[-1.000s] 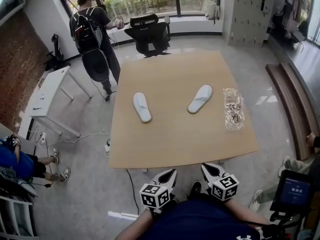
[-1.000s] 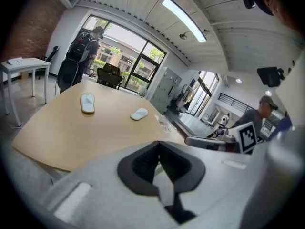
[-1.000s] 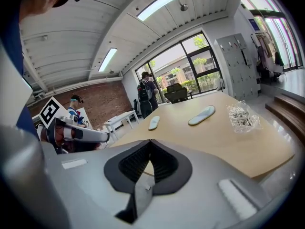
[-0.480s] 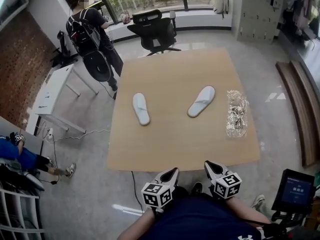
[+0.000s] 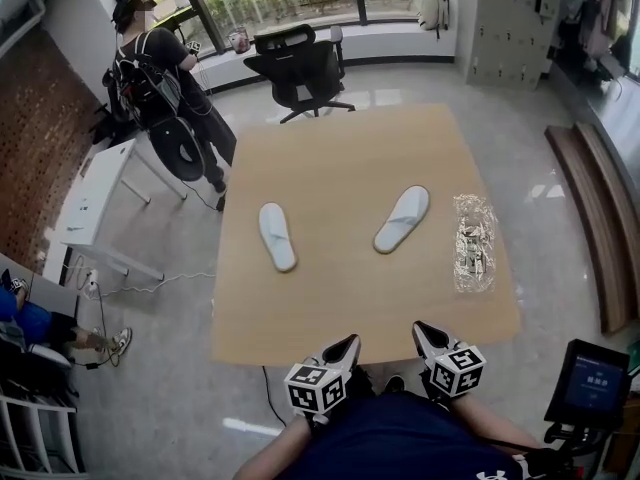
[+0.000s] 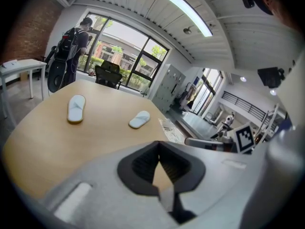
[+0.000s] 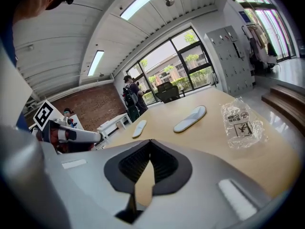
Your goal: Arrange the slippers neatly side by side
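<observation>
Pale wood forms the table (image 5: 350, 298), smooth and matte, with squared corners. Over the last second nothing on it has moved. The left slipper (image 5: 277, 236) still lies left of the table's middle and the right slipper (image 5: 402, 219) right of it. They are well apart, and their far ends splay outward like a V. Only the view has drifted a little, and the person with a backpack (image 5: 150, 78) beyond the table's far left corner has stepped further away.

The left gripper (image 5: 343, 345) and right gripper (image 5: 422, 330) stay just off the table's near edge. Each has its jaws pressed together with nothing between them. I judge the arranging has not begun, and both slippers still need turning and bringing together.

The slippers look soft and flat, white, thin-soled and oval, each with a cloth band across the front. A crinkled clear plastic bag (image 5: 472, 241) with dark print lies by the table's right edge, near the right slipper but apart from it.
</observation>
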A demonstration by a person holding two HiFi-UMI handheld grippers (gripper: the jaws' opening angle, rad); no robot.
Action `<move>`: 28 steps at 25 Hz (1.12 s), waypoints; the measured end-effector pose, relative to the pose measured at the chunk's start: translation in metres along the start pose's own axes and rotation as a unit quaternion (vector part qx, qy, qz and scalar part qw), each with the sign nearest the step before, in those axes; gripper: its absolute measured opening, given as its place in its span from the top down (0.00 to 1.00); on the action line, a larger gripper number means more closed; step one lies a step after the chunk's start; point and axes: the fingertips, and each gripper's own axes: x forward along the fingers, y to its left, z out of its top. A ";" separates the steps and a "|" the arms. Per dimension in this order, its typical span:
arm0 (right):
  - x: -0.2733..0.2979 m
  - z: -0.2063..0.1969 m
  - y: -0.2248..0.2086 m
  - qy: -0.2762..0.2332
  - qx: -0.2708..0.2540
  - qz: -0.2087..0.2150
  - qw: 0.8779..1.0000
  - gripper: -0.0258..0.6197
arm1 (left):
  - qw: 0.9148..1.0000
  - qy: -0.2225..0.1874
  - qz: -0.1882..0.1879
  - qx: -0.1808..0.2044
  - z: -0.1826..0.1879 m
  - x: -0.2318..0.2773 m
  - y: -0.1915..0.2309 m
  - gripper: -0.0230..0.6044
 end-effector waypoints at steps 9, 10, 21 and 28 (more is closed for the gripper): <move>0.064 0.032 0.009 0.005 -0.004 -0.015 1.000 0.94 | 1.000 -0.001 -0.016 -0.002 0.053 0.018 0.057 0.96; 0.070 0.034 0.012 0.008 -0.006 -0.017 1.000 0.94 | 1.000 0.001 -0.018 -0.005 0.056 0.019 0.063 0.96; 0.109 0.044 0.006 0.035 -0.019 -0.060 0.997 0.94 | 0.999 0.029 -0.025 -0.023 0.067 0.042 0.128 0.96; 0.142 0.062 -0.023 0.048 -0.017 -0.042 0.998 0.94 | 0.999 0.009 0.032 -0.030 0.095 0.068 0.165 0.96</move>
